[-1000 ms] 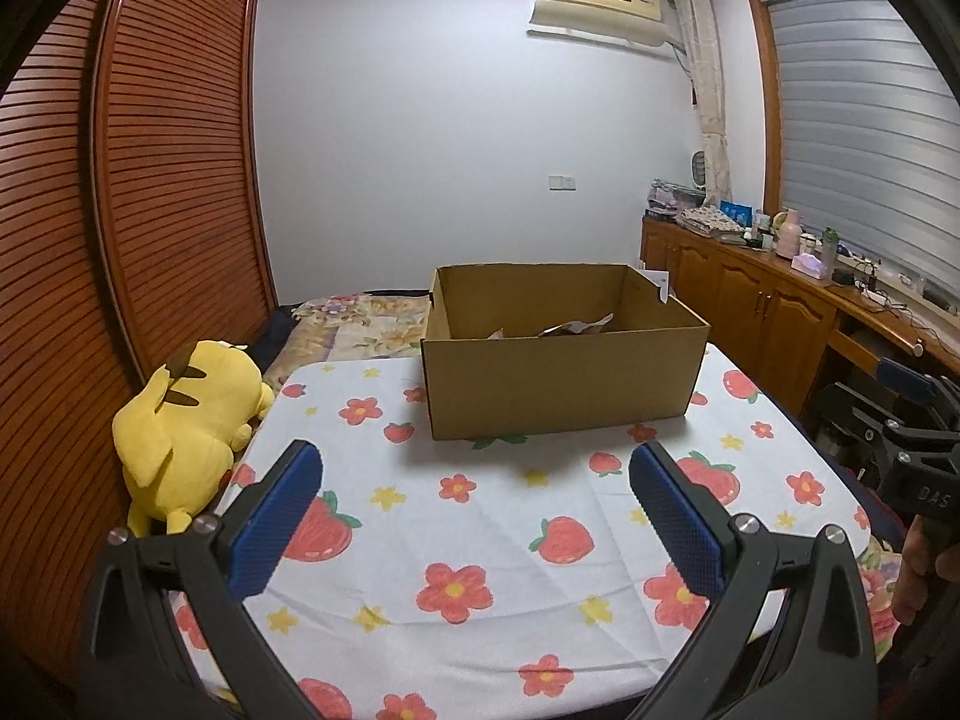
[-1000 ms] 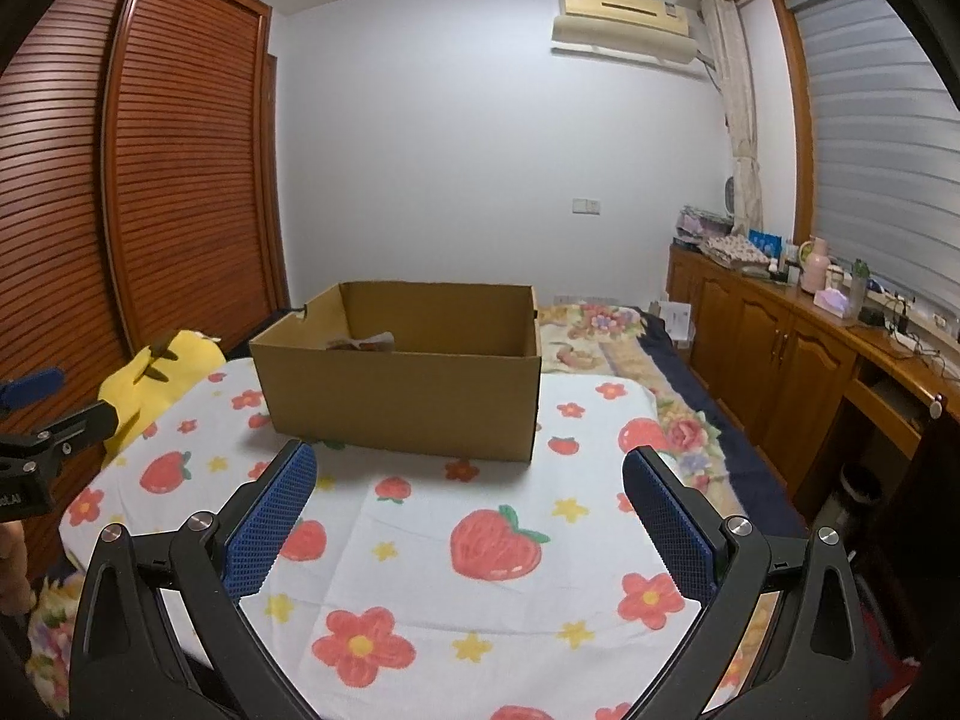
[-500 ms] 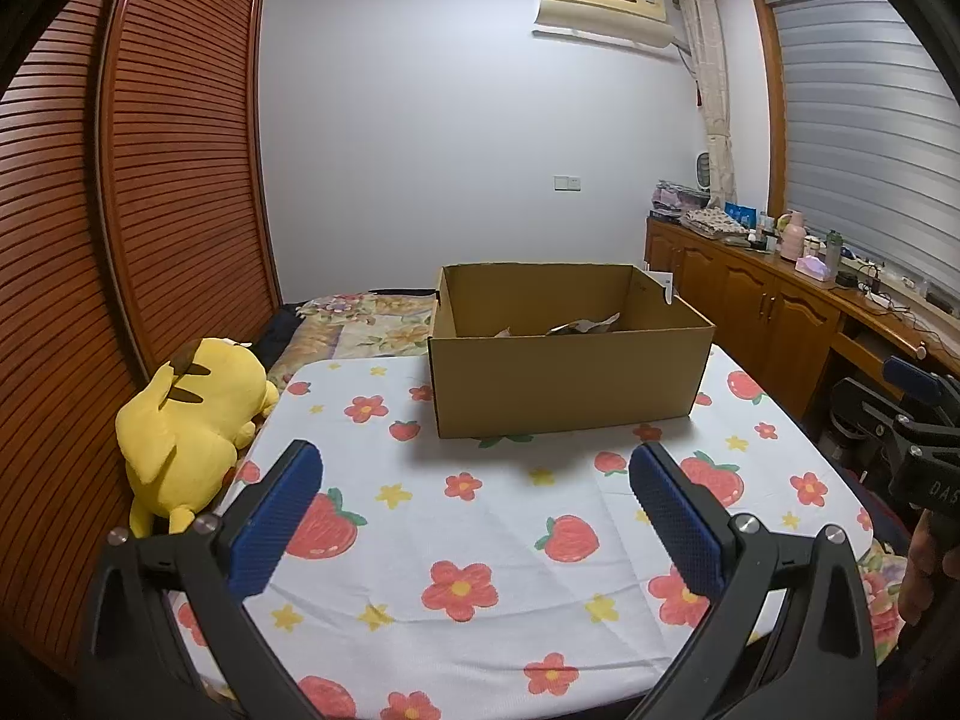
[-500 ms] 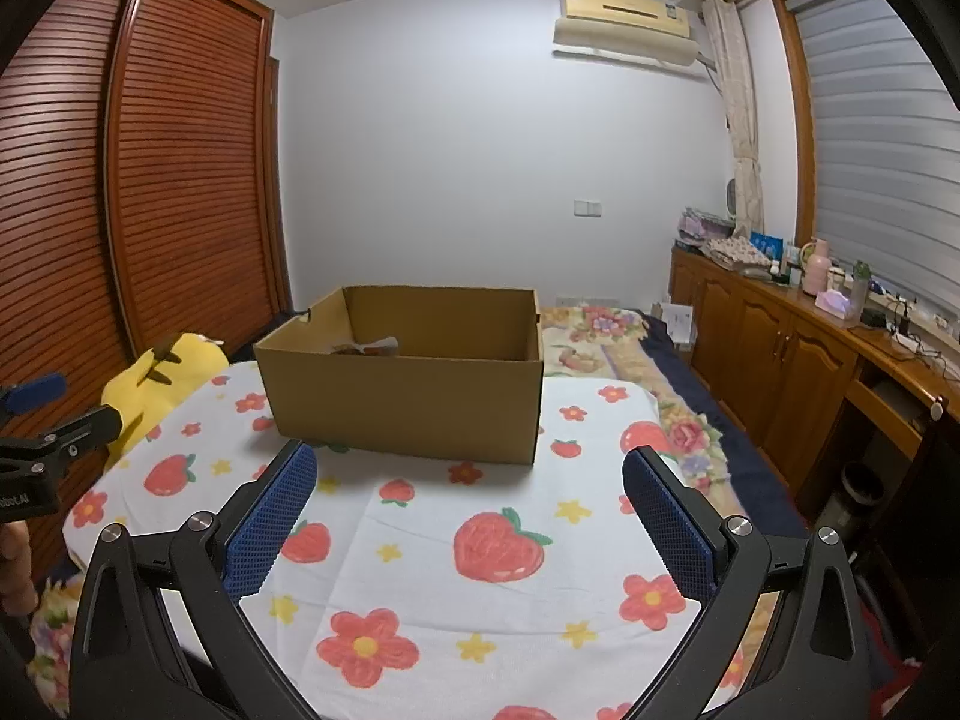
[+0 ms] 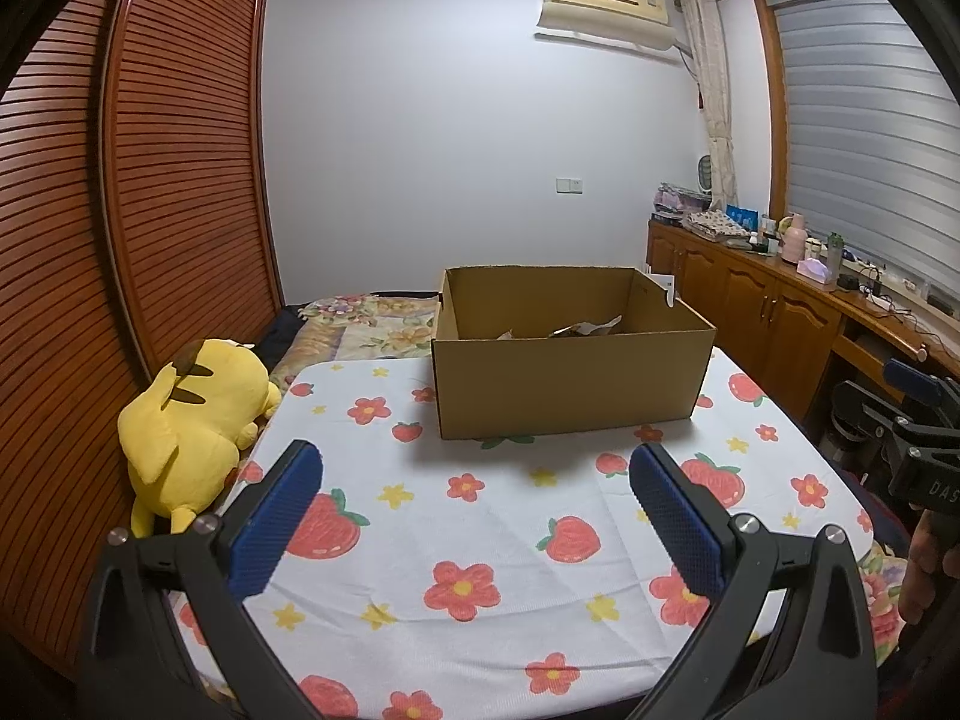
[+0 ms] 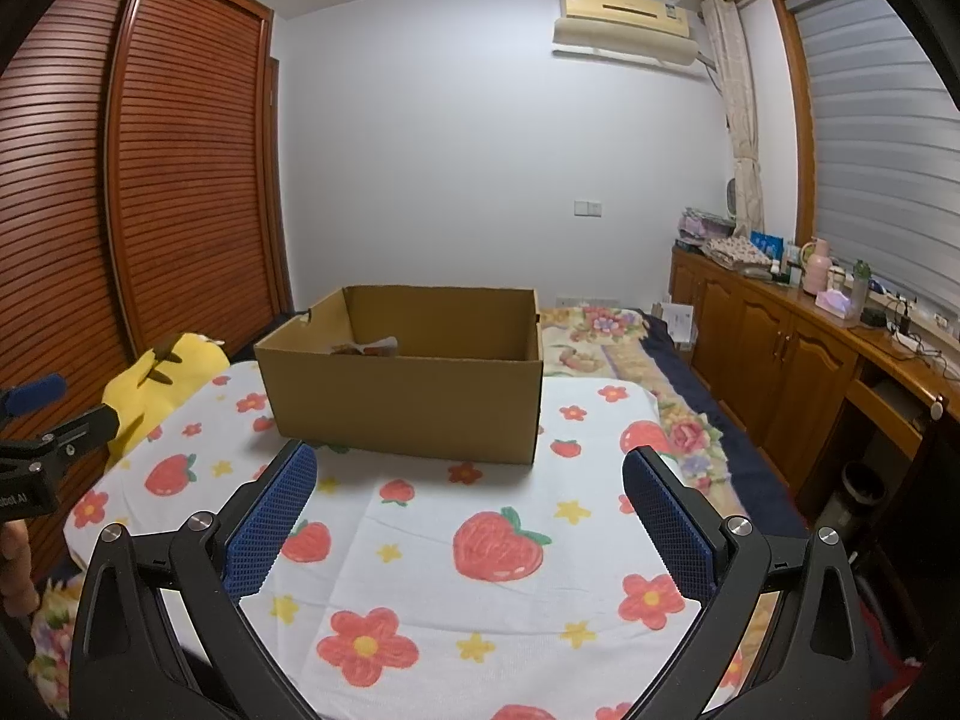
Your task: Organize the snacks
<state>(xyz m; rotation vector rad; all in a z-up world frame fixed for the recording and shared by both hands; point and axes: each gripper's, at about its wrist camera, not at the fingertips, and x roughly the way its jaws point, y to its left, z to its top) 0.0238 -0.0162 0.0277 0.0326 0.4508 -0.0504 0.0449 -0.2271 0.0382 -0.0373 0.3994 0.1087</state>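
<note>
Snacks (image 5: pixel 585 329) sit low inside the cardboard box (image 5: pixel 570 384) ahead; both your left gripper (image 5: pixel 474 516) and right gripper (image 6: pixel 468 510) are wide and empty, so reach over the rim from above.

An open brown cardboard box (image 5: pixel 570 378) is sitting upright on the far half of the strawberry-and-flower printed cloth (image 5: pixel 480 516), its top flaps absent or folded out of sight. Crumpled snack wrappers (image 5: pixel 585 329) are lying low inside it, showing just above the near wall; their kind is unclear.
</note>
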